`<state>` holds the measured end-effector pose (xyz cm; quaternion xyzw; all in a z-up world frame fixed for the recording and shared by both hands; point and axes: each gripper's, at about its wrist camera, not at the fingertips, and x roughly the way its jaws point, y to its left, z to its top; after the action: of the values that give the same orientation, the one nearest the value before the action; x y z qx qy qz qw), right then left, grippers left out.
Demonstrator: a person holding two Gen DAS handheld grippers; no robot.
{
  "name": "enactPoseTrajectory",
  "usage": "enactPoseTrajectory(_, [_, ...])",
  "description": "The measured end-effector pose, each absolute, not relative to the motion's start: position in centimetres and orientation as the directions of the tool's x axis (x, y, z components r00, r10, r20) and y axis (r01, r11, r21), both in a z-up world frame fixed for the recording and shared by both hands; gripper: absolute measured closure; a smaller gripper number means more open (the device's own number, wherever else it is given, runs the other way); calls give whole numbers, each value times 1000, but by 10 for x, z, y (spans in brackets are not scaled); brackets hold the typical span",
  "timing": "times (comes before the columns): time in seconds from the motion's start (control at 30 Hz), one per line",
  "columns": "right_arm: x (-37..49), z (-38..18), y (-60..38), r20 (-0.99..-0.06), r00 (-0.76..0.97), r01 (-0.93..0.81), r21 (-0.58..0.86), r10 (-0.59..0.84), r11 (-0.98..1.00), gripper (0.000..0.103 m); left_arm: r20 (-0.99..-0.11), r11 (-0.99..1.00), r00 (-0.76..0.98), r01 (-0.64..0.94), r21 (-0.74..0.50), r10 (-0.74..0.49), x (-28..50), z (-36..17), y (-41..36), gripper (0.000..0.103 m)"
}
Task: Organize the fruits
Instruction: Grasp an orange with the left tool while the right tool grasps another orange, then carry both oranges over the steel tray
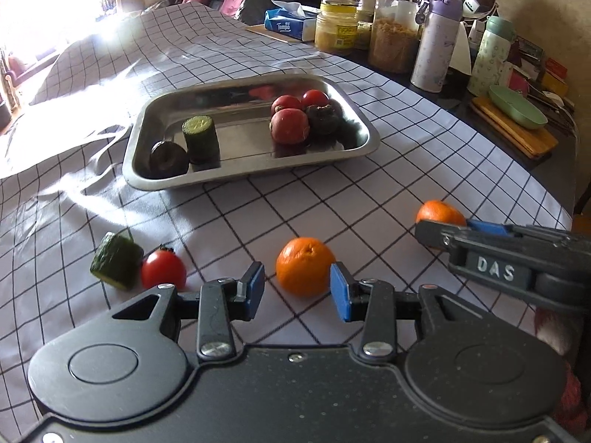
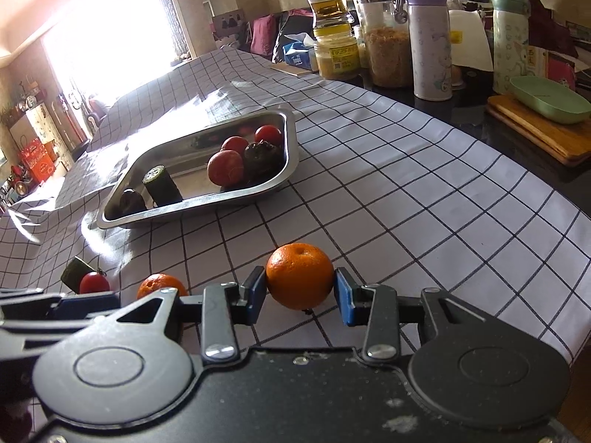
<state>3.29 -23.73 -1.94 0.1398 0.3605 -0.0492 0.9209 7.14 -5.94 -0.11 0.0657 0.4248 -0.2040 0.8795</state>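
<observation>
Tray (image 1: 354, 149) on desk (image 1: 388, 199), far side. Inside tray: cucumber piece (image 1: 201, 140) upright at left, tomatoes (image 1: 290, 125) clustered at right. Before tray, left to right: cucumber chunk (image 1: 116, 260) touching tomato (image 1: 163, 269), orange (image 1: 304, 265), second orange (image 1: 439, 212). Jars (image 1: 395, 26) behind tray, right.

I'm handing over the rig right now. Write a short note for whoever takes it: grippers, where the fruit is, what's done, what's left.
Right gripper: jaws closed on an orange, still low over the checked cloth.
Left gripper: jaws around the other orange, one pad touching, the other not yet; no grip.
Steel tray: holds red fruits, two dark fruits and one cucumber piece.
Still on the cloth: a tomato touching a second cucumber piece.
Left: both oranges, the tomato and the loose cucumber piece probably go to the tray.
</observation>
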Motion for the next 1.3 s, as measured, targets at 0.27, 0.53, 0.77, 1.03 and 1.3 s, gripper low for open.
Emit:
enactPoseTrajectory(0.27, [31, -20, -242, -677, 736, 188, 239, 24, 953, 62, -793, 907, 533, 418, -55, -294, 79, -8, -68, 52])
enactPoseTrajectory(0.53, [31, -22, -243, -685, 728, 194, 244, 27, 950, 62, -810, 910, 515, 412, -51, -278, 86, -16, -74, 52])
enactPoseTrajectory(0.77, [31, -23, -242, -710, 704, 190, 231, 32, 954, 62, -849, 926, 456, 366, -94, -267, 98, -13, -75, 53])
enactPoseTrajectory(1.03, [32, -16, -239, -740, 667, 156, 243, 80, 957, 62, -882, 939, 375, 293, -177, -284, 119, -2, -71, 54])
enactPoseTrajectory(1.3, [50, -9, -244, -776, 599, 125, 336, 200, 933, 62, -868, 947, 418, 278, -161, -270, 135, 24, -73, 54])
